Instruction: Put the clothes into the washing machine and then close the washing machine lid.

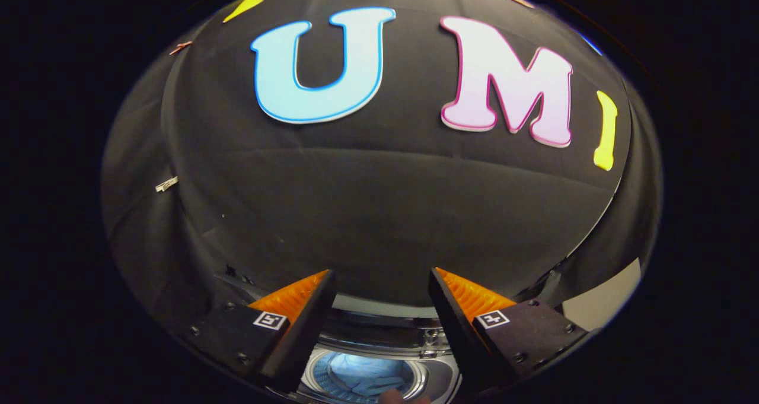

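Fingers: the gripper is hanging with its fingers spread apart, gripping nothing.
Washing machine: sitting below, round drum mouth facing upward, lid open.
Clothes: lying crumpled inside the drum; long axis unclear.

Clothes lie in washing machine drum, below spread, empty jaws; wall behind.
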{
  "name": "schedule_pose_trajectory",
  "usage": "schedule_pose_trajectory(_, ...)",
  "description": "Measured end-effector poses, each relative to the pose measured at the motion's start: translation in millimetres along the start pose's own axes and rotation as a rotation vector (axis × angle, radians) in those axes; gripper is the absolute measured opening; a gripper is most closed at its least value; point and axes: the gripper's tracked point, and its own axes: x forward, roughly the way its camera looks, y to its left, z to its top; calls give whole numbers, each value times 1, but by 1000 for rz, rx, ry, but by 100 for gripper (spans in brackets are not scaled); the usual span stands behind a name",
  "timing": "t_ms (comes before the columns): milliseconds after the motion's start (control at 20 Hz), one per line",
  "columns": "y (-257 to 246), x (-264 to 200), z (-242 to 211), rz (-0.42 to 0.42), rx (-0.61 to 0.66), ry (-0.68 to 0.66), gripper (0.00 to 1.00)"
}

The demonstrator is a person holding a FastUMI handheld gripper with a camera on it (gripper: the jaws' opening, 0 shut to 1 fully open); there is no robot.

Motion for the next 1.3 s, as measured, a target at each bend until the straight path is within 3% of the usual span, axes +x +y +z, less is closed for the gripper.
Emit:
schedule_pose_trajectory(250, 8, 14, -15, 62, 77, 45, 100)
schedule_pose_trajectory(750, 14, -28, -42, 108, 50, 39, 100)
schedule_pose_trajectory(1300, 26, -81, -109, 170, 41, 54, 100)
